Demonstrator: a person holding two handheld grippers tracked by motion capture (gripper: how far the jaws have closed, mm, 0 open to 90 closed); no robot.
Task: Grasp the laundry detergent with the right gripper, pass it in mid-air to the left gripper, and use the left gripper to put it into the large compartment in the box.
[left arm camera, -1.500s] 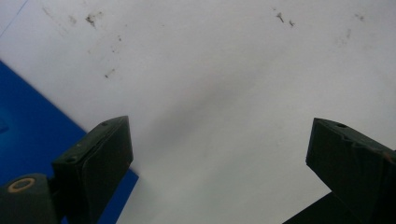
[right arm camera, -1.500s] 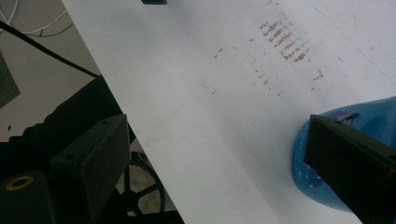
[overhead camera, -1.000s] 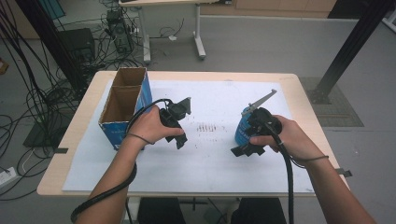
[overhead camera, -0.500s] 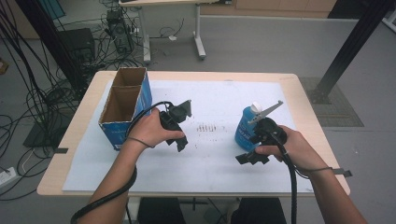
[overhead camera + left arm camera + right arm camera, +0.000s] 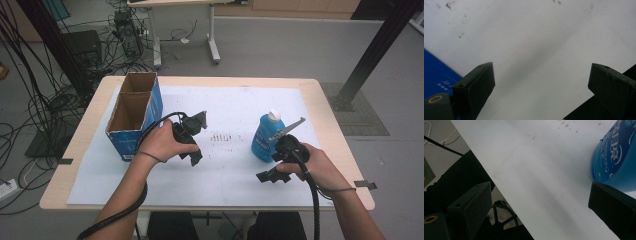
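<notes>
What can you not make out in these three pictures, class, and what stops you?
1. Inside the open blue cardboard box: high view, its own walls hide the bottom.
2. Small white print on the blue plastic bottle with a white cap: too small in the high view; cut off by the edge in the right gripper view.
3. Right claw tips: high view, the hand covers them.

High view looks down on the counter [image 5: 210,197]; both claw views skim its white sheet [image 5: 536,50], close
</notes>
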